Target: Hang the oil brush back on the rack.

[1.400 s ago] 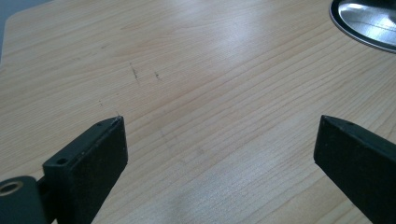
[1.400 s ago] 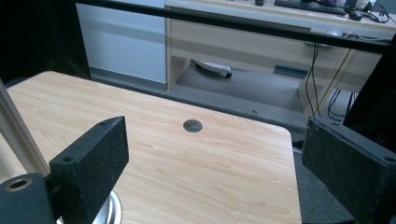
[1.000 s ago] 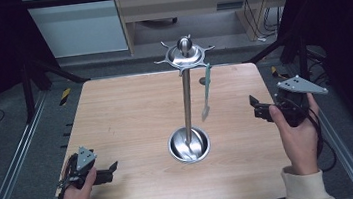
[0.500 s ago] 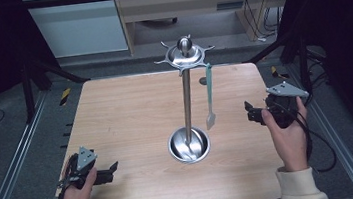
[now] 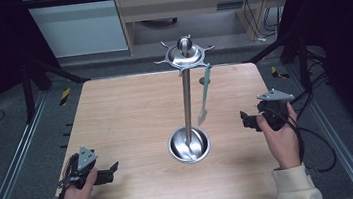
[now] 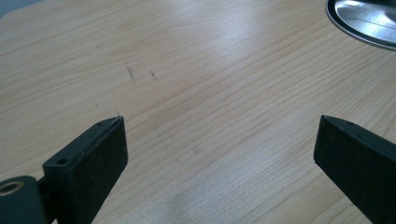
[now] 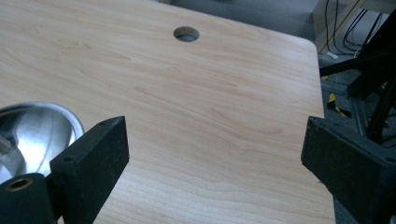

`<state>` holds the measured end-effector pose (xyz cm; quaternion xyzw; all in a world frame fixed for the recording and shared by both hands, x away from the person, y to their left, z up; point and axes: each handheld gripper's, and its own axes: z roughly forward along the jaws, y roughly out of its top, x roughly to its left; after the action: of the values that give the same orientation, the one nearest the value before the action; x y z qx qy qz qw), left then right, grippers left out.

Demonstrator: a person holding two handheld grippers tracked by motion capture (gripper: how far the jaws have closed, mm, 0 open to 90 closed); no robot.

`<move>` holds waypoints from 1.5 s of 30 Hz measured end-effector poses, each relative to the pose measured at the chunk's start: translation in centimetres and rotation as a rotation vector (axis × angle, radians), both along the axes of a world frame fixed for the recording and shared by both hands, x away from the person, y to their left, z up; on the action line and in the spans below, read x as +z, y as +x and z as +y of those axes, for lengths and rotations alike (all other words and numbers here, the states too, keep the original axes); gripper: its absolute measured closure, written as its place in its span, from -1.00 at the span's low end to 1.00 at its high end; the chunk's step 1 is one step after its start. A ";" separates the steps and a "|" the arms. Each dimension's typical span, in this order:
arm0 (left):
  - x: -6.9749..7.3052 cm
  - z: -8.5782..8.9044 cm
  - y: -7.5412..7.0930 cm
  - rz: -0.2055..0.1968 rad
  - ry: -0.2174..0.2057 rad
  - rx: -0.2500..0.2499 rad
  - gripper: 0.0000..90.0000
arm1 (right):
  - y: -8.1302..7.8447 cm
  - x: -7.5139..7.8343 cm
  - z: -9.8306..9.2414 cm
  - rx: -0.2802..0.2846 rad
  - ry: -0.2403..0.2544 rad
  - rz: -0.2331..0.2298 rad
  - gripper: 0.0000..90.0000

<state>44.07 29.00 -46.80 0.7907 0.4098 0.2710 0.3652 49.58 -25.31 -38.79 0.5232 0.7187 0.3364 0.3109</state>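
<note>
Since the earlier frame my right gripper [image 5: 244, 120], jaws spread, moved nearer the hanging spatula [image 5: 204, 94]: light, stiff, free-swinging; I would pinch its mid-handle. Left gripper [image 5: 113, 168] spread.

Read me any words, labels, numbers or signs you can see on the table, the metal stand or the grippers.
None can be read: the wooden table, the metal stand, the hanging utensil, the left gripper and the right gripper bear no legible text.
</note>
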 end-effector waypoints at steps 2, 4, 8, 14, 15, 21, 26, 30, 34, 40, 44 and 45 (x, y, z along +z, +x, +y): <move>0.0 0.0 0.0 0.001 0.000 0.000 -0.94 | 0.1 -0.3 0.0 0.004 -0.003 0.007 -0.82; 0.0 0.0 0.0 0.001 0.000 -0.001 -0.94 | 0.3 -0.9 0.0 0.006 -0.003 0.025 -0.82; 0.0 0.0 0.0 0.003 0.001 -0.003 -0.94 | 0.5 -1.5 -0.1 0.003 0.008 0.040 -0.82; 0.0 -0.1 0.0 0.004 0.001 -0.004 -0.94 | 0.9 -2.8 0.0 0.004 0.007 0.064 -0.81; 0.0 -0.1 0.0 0.004 0.001 -0.005 -0.94 | 1.0 -3.0 0.0 0.009 0.008 0.065 -0.81; -0.1 -0.1 0.0 0.004 0.002 -0.006 -0.94 | 1.2 -3.8 0.0 0.013 0.003 0.083 -0.81; -0.1 -0.1 0.0 0.005 0.003 -0.008 -0.94 | 1.5 -4.9 0.3 0.023 -0.002 0.114 -0.81; -0.1 -0.1 0.0 0.006 0.004 -0.007 -0.94 | 1.7 -5.6 0.4 0.036 0.002 0.127 -0.81; -0.1 -0.1 0.0 0.005 0.005 -0.006 -0.94 | 1.8 -6.1 0.4 0.041 0.011 0.140 -0.81; -0.1 -0.2 0.0 0.008 0.008 -0.011 -0.94 | 2.0 -6.8 0.1 0.048 0.021 0.149 -0.81; -0.1 -0.2 0.0 0.008 0.007 -0.010 -0.94 | 2.1 -7.5 0.2 0.060 0.040 0.158 -0.81; -0.1 -0.2 0.0 0.008 0.007 -0.010 -0.94 | 2.2 -7.6 0.2 0.065 0.041 0.156 -0.81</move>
<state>44.10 28.80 -46.91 0.7952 0.4063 0.2674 0.3620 51.77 -25.09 -46.42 0.5303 0.7504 0.3191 0.2320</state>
